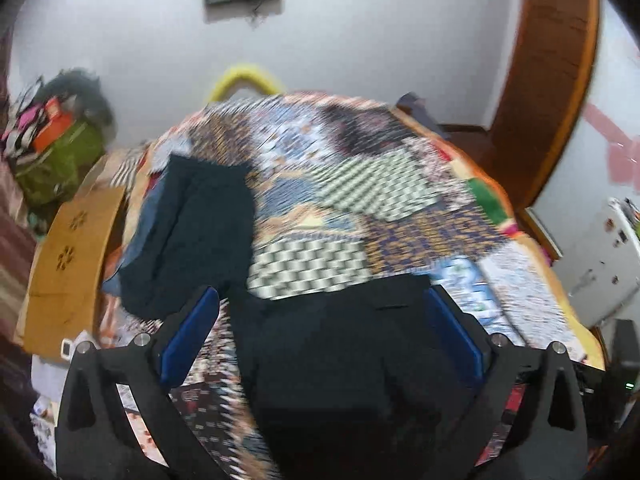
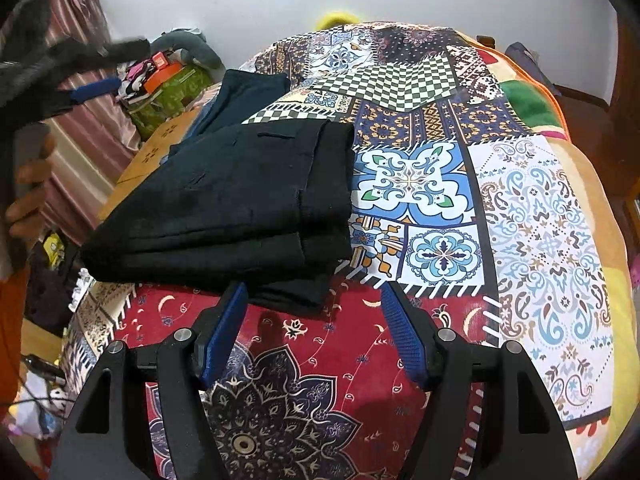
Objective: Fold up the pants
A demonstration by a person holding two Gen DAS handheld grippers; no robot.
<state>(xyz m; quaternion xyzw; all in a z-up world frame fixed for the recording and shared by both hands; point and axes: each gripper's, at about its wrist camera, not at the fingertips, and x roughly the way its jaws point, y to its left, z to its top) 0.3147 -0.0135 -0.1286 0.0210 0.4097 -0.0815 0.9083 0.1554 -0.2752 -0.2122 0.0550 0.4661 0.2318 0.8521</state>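
The black pants (image 2: 240, 200) lie folded into a thick rectangle on the patchwork bedspread (image 2: 540, 208), near its left side. My right gripper (image 2: 314, 286) is open, its blue pads just in front of the fold's near edge, holding nothing. In the blurred left wrist view the same pants (image 1: 344, 344) fill the space between the blue pads of my left gripper (image 1: 322, 292), which is open above them. The left gripper also shows at the upper left of the right wrist view (image 2: 96, 86), raised off the bed.
A second dark garment (image 1: 200, 232) lies further back on the bed's left side. A cardboard box (image 1: 68, 264) and a green bag (image 1: 60, 164) with clutter stand left of the bed. A wooden door frame (image 1: 548, 80) and white cabinet (image 1: 600, 264) are at right.
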